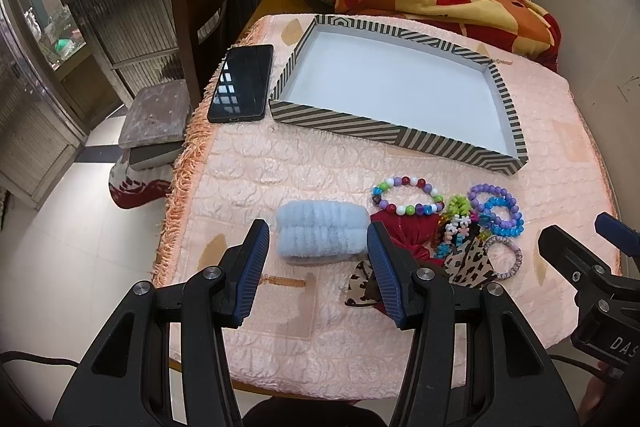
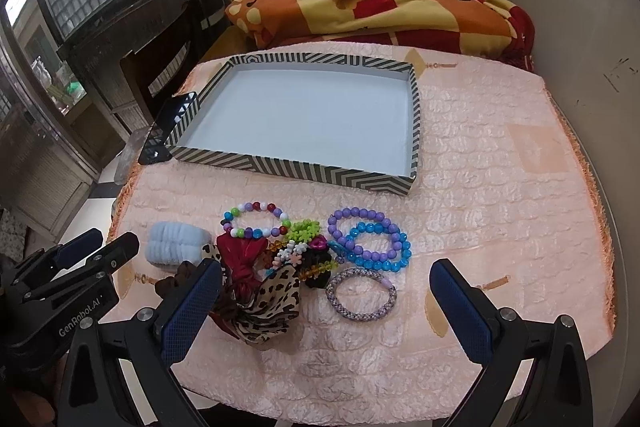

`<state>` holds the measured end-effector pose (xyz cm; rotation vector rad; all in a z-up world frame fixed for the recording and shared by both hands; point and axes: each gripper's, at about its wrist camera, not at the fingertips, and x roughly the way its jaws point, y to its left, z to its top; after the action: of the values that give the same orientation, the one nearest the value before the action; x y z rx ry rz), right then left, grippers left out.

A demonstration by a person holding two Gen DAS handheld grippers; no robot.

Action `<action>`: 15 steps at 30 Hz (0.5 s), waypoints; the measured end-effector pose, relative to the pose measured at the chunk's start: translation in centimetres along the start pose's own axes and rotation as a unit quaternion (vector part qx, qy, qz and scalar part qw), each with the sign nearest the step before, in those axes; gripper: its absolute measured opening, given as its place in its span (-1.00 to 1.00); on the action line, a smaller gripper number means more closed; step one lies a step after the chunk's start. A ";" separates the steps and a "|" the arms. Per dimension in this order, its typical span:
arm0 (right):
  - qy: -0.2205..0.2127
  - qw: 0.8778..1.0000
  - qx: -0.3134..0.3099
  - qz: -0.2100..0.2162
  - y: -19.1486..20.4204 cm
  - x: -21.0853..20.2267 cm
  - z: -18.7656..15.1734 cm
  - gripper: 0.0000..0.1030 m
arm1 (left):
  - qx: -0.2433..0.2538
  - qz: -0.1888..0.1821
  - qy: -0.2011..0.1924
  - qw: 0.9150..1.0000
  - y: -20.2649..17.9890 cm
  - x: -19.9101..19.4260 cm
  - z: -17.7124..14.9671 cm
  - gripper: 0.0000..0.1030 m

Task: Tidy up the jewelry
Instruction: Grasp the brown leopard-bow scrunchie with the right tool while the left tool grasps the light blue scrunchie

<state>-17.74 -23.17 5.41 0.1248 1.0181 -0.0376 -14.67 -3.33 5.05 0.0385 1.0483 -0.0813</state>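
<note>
A striped tray [image 1: 340,117] [image 2: 296,169] with a bare white floor lies on the pink cloth. In front of it is a pile of jewelry: a multicoloured bead bracelet [image 1: 408,195] [image 2: 256,221], purple and blue bead bracelets [image 1: 500,209] [image 2: 370,245], a woven bracelet [image 1: 506,257] [image 2: 360,293], a red scrunchie [image 1: 404,231] [image 2: 240,253], a leopard scrunchie [image 2: 276,301] and a light blue fluffy band [image 1: 322,231] [image 2: 176,241]. My left gripper [image 1: 316,259] is open, hovering just before the fluffy band. My right gripper [image 2: 326,303] is open wide above the woven bracelet and leopard scrunchie.
A black phone [image 1: 242,83] lies left of the tray near the cloth's fringed edge. A folded orange blanket [image 2: 380,9] sits behind the table. A dark wooden chair [image 1: 204,27] stands at the left. A wall is at the right.
</note>
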 end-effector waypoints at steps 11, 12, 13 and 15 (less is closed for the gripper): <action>0.012 1.000 -0.001 0.017 -1.2 1.4 -0.9 1.00 | -0.025 -0.024 0.026 0.999 2.1 1.0 -0.3 -0.01; 0.013 1.000 -0.002 0.025 -1.3 1.5 -1.0 1.00 | -0.027 -0.027 0.028 0.999 2.4 1.2 -0.3 -0.01; 0.014 0.999 -0.003 0.033 -1.3 1.5 -1.2 1.00 | -0.031 -0.030 0.033 0.999 2.8 1.4 -0.4 0.00; 0.015 0.998 -0.012 0.056 -1.0 1.6 -1.6 1.00 | -0.043 -0.035 0.044 0.997 3.5 1.8 -0.5 0.02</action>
<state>-18.37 -23.97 3.16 0.1616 1.0394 0.0791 -13.93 0.11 3.19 -0.0736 1.1400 -0.0987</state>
